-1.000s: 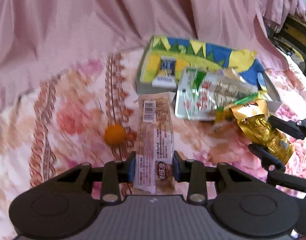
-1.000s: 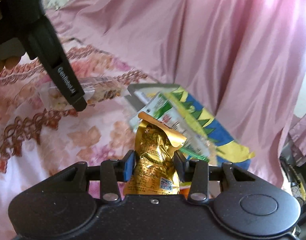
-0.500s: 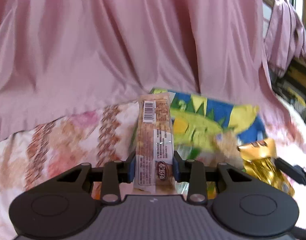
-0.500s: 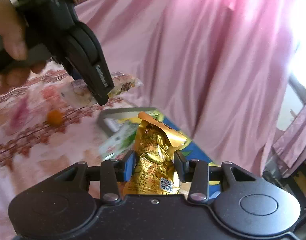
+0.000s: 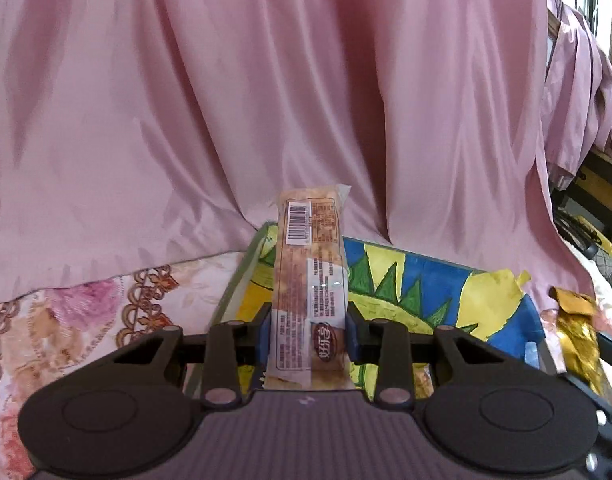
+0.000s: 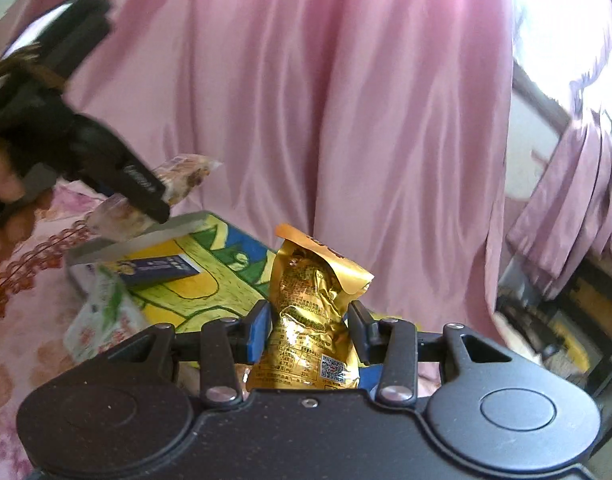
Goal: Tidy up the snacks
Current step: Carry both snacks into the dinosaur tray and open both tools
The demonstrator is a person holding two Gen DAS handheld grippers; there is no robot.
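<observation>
The left claw (image 5: 309, 336) is pinching a long clear-wrapped snack bar (image 5: 311, 280) near its lower end, holding it above the painted box (image 5: 426, 280). The right claw (image 6: 309, 330) is squeezing a crinkly gold foil pouch (image 6: 312, 308) at its middle, over the same box. Both look light, soft and slippery, so mid-body grips seem safest. In the box I am counting one blue packet (image 6: 160, 270) and one green-and-white packet (image 6: 106, 312).

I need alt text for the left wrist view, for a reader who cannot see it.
The left gripper holds a long clear-wrapped snack bar upright above a shallow tray with a yellow, green and blue drawing inside. A pink curtain fills the background, and a gold foil snack packet shows at the right edge.
</observation>
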